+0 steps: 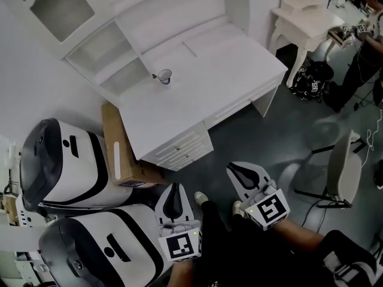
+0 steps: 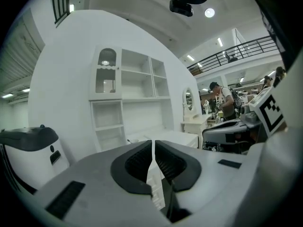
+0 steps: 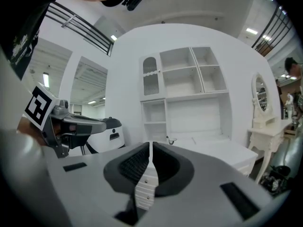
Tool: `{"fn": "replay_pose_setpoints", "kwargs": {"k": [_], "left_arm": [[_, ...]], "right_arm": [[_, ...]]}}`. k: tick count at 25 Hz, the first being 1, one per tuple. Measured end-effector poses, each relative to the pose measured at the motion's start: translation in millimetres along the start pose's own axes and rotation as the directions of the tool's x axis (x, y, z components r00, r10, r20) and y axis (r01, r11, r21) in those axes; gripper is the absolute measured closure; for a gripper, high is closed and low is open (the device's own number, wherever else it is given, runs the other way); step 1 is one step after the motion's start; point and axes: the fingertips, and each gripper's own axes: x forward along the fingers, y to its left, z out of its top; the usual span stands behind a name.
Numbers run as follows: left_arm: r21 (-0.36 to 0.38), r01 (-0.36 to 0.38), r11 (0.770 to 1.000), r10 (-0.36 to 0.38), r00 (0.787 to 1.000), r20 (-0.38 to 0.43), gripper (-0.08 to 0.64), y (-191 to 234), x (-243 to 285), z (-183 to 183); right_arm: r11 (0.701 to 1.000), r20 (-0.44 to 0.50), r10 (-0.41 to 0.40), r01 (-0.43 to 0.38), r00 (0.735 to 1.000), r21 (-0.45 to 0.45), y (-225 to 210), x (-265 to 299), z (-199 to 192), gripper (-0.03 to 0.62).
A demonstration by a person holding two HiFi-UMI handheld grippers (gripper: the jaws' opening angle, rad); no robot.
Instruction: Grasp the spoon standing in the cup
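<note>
Thin metal spoon (image 1: 157, 75) being held upright by small round glass-like cup (image 1: 165, 76) at back of white desk (image 1: 203, 97). Well short of desk, left gripper (image 1: 175, 190) and right gripper (image 1: 235, 171) being held closed, empty. Spoon being judged light, stiff, slippery; pinch advised on handle above rim.

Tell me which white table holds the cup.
The big desk with drawers, under the shelf unit; the cup stands at its back. The dressing table is small, curved-legged.

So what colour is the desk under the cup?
The desk is white; head view shows it best.
</note>
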Motion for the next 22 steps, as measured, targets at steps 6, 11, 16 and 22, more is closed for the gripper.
{"fn": "replay_pose_setpoints", "kwargs": {"k": [6,11,16,22], "left_arm": [[-0.009,0.052,0.999,-0.052,0.999,-0.005,0.551,29.4,54.5,-10.3],[-0.031,0.099,0.995,-0.098,0.995,0.030,0.551,63.2,101.1,7.3],[-0.012,0.105,0.994,-0.105,0.994,0.029,0.551,119.4,135.3,13.5],[-0.037,0.128,0.991,-0.128,0.992,0.001,0.551,161.8,167.8,3.1]], "right_arm": [[1.000,-0.022,0.002,-0.002,1.000,-0.010,-10.1,51.3,3.7,0.528],[0.999,-0.057,-0.029,0.027,0.998,-0.027,-22.3,98.1,18.9,0.528],[0.998,-0.029,-0.045,0.043,0.999,-0.052,-22.1,158.8,43.0,0.528],[0.995,-0.045,-0.076,0.073,0.996,-0.065,-26.5,210.9,50.0,0.528]]}}
